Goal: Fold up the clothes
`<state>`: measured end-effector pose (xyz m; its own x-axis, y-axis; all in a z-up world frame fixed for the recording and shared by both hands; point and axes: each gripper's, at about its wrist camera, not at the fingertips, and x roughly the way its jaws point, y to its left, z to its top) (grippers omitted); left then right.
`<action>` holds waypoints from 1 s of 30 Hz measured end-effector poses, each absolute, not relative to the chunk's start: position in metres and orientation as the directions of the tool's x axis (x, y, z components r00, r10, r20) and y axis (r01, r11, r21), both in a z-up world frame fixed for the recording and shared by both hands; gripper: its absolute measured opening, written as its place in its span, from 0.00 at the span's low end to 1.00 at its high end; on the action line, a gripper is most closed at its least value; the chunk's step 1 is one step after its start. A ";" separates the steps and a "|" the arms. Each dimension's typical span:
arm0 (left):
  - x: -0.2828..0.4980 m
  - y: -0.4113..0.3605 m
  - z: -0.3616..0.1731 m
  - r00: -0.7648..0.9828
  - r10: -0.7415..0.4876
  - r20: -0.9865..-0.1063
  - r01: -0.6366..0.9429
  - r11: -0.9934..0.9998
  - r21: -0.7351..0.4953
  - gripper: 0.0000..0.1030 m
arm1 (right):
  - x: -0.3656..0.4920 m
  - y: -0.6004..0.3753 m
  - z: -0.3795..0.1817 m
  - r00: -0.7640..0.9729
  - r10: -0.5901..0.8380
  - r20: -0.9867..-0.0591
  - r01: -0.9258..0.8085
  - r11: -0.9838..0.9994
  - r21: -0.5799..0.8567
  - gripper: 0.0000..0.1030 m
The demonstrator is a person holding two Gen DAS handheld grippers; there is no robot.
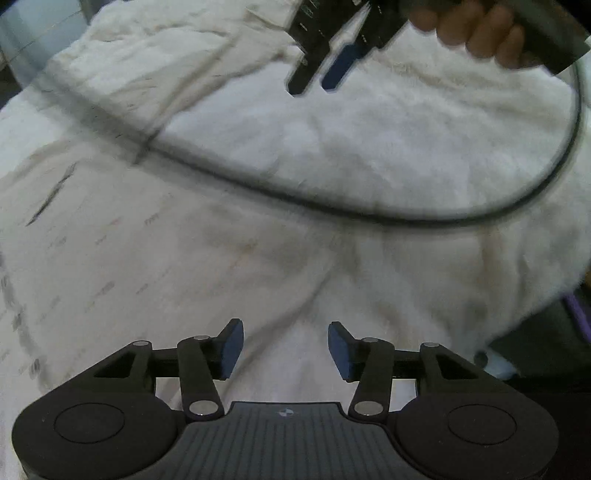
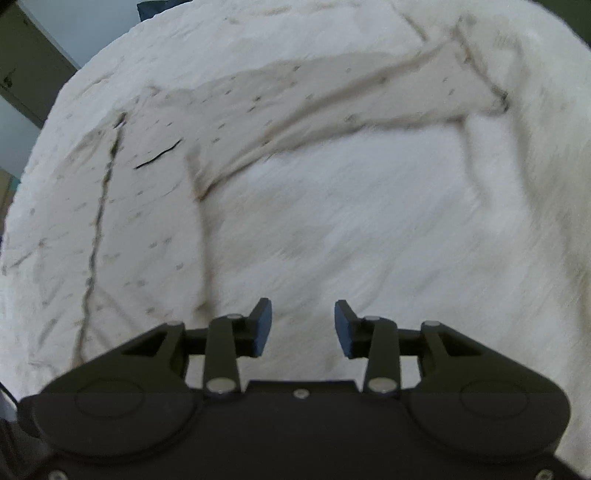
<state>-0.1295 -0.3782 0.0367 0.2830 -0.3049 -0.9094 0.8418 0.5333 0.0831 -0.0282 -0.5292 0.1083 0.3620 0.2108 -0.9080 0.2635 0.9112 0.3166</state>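
One pale shirt [image 2: 155, 192], one black cable [image 1: 332, 205], two parted hand-held grippers.

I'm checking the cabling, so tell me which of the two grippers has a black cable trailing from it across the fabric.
The right gripper, seen at the top of the left wrist view in a hand. The black cable loops from it over the white fabric; the left gripper shows none.

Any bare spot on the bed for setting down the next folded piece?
Yes: the plain white blanket right of the patterned shirt's body and below its sleeve. In the left wrist view a black cable crosses the blanket and the right gripper hovers above; avoid that strip.
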 end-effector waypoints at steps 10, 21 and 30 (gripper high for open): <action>-0.144 -0.159 0.015 0.499 0.046 -0.865 0.799 0.360 0.481 0.52 | -0.046 -0.409 0.080 0.310 0.426 -0.850 0.370 0.769 0.521 0.40; -0.130 -0.090 -0.045 0.534 0.050 -0.844 0.828 0.170 0.534 0.44 | -0.079 -0.319 0.000 0.237 0.462 -0.855 0.654 0.575 0.492 0.41; -0.144 -0.078 -0.021 0.511 -0.049 -0.858 0.833 0.277 0.480 0.00 | -0.070 -0.285 -0.010 0.346 0.426 -0.836 0.726 0.442 0.527 0.02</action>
<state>-0.1444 -0.0777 -0.0212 0.5108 -0.0491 -0.8583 0.8327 0.2767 0.4797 -0.0702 -0.2852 -0.0103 0.3463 0.4264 -0.8356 0.7259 0.4425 0.5266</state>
